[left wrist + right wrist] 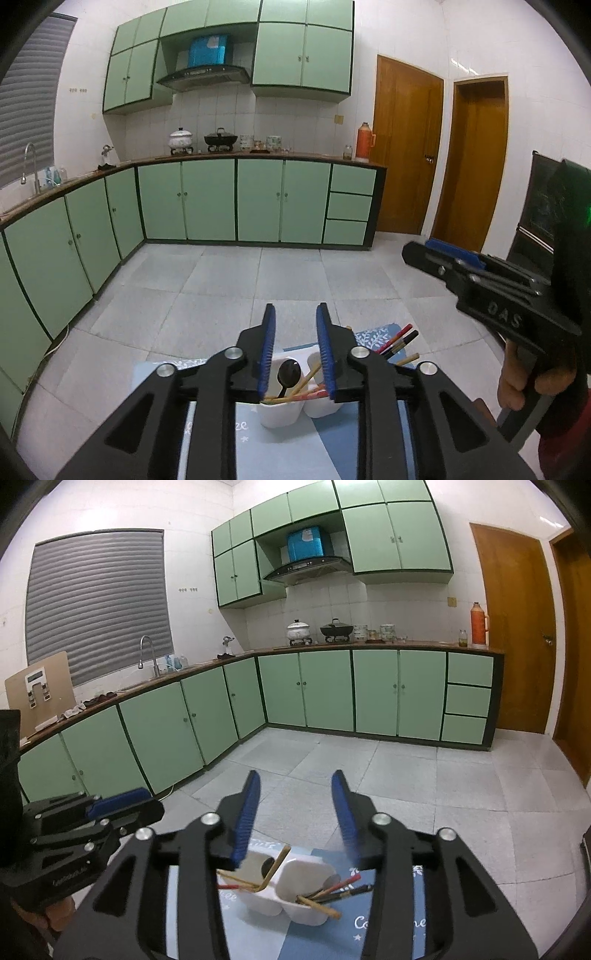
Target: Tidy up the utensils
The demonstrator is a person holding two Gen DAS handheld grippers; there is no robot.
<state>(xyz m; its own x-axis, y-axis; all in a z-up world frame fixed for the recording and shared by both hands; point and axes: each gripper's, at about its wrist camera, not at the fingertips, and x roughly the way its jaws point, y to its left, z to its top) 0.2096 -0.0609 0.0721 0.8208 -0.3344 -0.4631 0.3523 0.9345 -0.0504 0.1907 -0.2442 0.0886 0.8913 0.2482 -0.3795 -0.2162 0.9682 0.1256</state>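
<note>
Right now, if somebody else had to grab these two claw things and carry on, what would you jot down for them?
Left gripper: open, nothing between its jaws.
Right gripper: open, also empty.
Both hang above the white two-cup holder on the blue mat.
Done: chopsticks and a spoon stand in the right cup; the black spoon and more chopsticks stand in the left cup.
Left: no loose utensils visible in either view; check the table outside the frames.
</note>
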